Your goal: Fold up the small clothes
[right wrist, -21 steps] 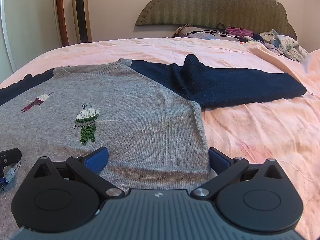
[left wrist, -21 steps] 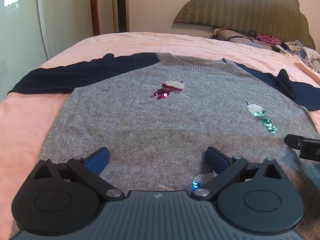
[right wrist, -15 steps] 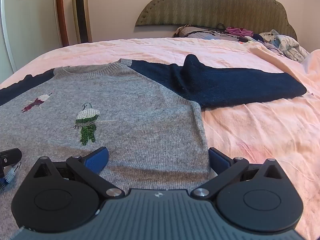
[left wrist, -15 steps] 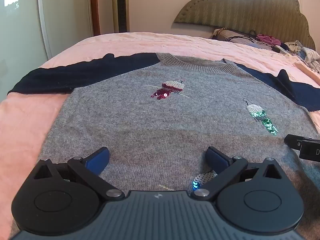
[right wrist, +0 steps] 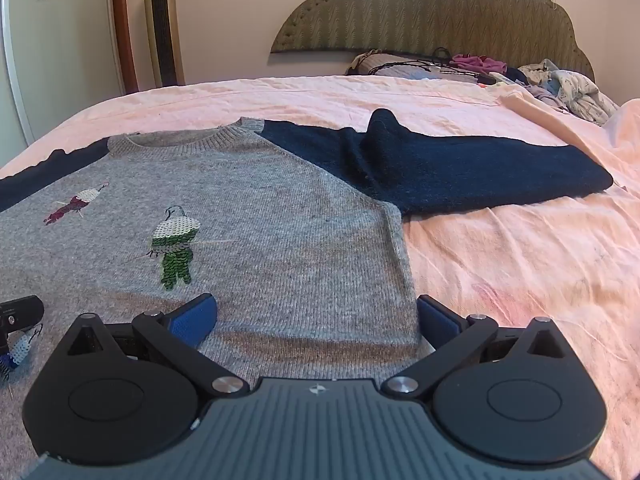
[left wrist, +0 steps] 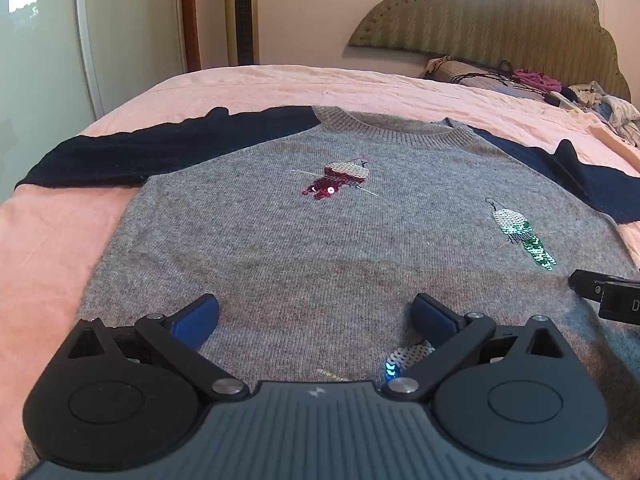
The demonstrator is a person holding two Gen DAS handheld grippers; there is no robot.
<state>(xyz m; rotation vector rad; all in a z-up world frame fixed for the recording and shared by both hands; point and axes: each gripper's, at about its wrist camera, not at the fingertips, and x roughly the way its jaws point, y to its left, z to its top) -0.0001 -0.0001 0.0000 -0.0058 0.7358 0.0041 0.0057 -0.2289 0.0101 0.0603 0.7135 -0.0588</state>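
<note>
The grey sweater [left wrist: 320,248] lies flat, face up, on the near part of the pink bedsheet [right wrist: 520,264], navy sleeves spread left and right, neckline toward the far side. I'd judge nothing is folded yet. My left gripper [left wrist: 316,314] hovers over the near hem, its blue tips spread as wide as they go and holding nothing; my right gripper [right wrist: 318,314] is equally wide and empty at the near right corner. For a clean fold I'd pinch both hem layers near the corners, lift evenly and keep the sequin birds from snagging. The right sleeve [right wrist: 460,172] has a raised wrinkle worth flattening. At the far right, loose clothes [right wrist: 568,88] are heaped below the headboard [right wrist: 432,8]; a tower fan [right wrist: 162,24] stands far left.
</note>
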